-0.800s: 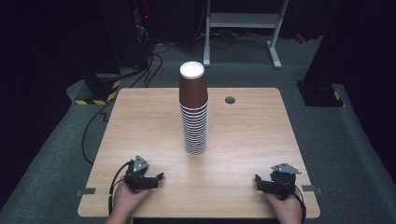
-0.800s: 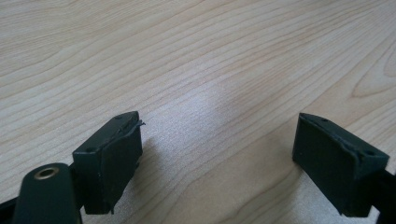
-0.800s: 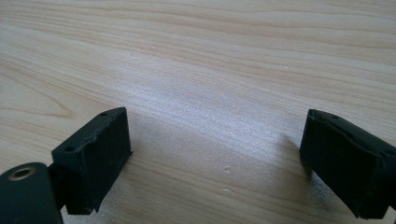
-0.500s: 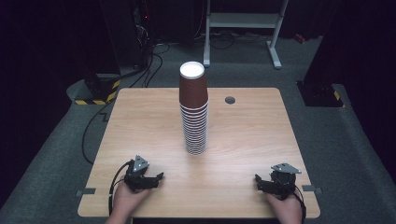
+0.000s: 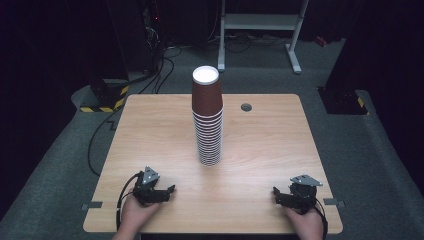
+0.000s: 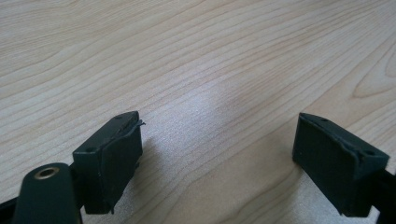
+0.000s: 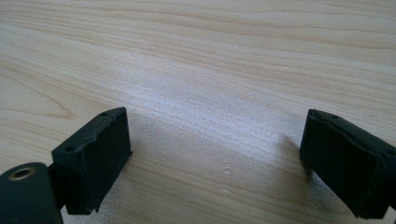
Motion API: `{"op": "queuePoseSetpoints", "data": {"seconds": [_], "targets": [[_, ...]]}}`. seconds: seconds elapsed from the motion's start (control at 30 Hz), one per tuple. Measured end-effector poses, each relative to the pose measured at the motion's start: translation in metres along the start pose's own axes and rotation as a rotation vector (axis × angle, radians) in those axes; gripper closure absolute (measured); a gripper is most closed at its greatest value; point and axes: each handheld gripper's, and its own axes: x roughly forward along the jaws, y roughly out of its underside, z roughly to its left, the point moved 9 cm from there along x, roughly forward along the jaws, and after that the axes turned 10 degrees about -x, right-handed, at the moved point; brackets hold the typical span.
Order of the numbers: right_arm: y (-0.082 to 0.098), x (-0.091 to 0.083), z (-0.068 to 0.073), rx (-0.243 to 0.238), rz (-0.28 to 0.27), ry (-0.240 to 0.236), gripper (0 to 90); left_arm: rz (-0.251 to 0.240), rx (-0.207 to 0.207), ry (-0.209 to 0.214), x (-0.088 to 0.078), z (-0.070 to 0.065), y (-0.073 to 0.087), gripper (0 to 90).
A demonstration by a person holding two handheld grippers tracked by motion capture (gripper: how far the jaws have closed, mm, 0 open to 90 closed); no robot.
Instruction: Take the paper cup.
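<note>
At 7 o'clock on the table (image 5: 150,130), the left hand (image 5: 134,216) lies low with the left gripper (image 5: 167,190) aimed toward 3 o'clock, jaws wide apart over bare wood. At 5 o'clock the right hand (image 5: 303,222) holds the right gripper (image 5: 275,192) aimed toward 9 o'clock, jaws equally wide and holding nothing. Both forearms are cut off at the frame's bottom edge. The stack of brown cups (image 5: 207,116) stands upright at the table's centre, well apart from both.

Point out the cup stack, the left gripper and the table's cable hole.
cup stack (image 5: 208,117), high view, on the middle of the brown stack.
left gripper (image 5: 171,190), high view, between its fingertips.
cable hole (image 5: 246,107), high view, on the dark round grommet.
</note>
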Motion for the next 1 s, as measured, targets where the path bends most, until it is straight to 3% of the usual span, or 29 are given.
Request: {"op": "queuePoseSetpoints", "data": {"seconds": [0.43, 0.83, 1.0], "targets": [[0.000, 0.000, 0.000, 0.000, 0.000, 0.000, 8.2, 0.006, 0.001, 0.013, -0.002, 0.000, -0.002, 17.8], [0.000, 0.000, 0.000, -0.003, -0.001, -0.003, 8.2, -0.079, -0.003, 0.062, -0.016, -0.010, -0.014, 17.5], [0.000, 0.000, 0.000, -0.003, -0.001, -0.003, 8.2, -0.115, 0.019, 0.082, -0.024, -0.019, -0.021, 17.4]]}}
